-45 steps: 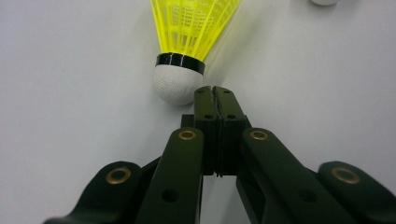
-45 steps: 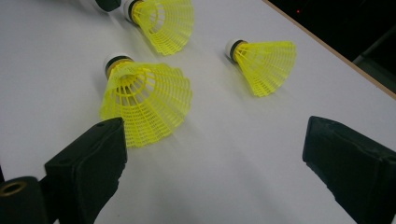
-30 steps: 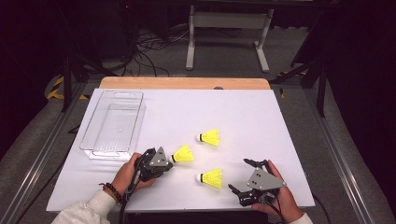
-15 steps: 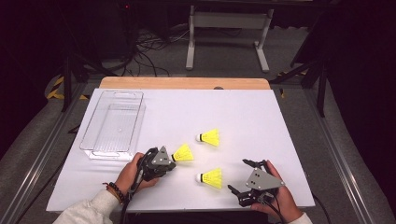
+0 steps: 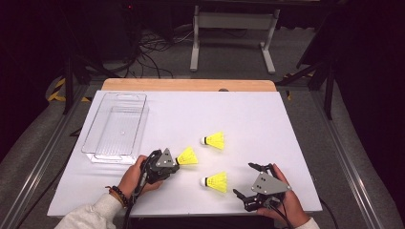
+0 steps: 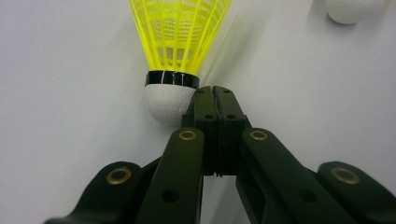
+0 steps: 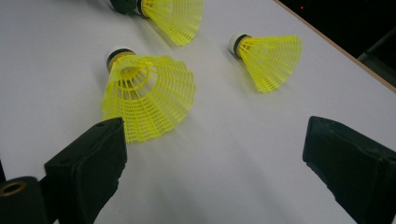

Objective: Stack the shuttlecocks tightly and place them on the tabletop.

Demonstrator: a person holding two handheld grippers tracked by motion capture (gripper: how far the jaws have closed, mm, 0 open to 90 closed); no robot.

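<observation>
Three yellow shuttlecocks lie on the white table. My left gripper [image 5: 176, 162] [image 6: 215, 91] is shut, jaws pressed flat together with nothing between them. Its tip rests against the white cork of the left shuttlecock [image 5: 188, 156] [image 6: 180, 32], whose skirt points away from the jaws. My right gripper [image 5: 243, 179] [image 7: 215, 140] stands wide open at the front right of the table. Just ahead of its left jaw lies the near shuttlecock [image 5: 217, 182] [image 7: 149, 98], outside the jaws. The third shuttlecock [image 5: 216, 140] [image 7: 271, 60] lies farther back.
A clear plastic bin [image 5: 113, 158] stands at the table's left, beyond my left hand. A wooden strip [image 5: 188, 85] runs along the table's far edge. Beyond it are cables and a metal stand on the floor.
</observation>
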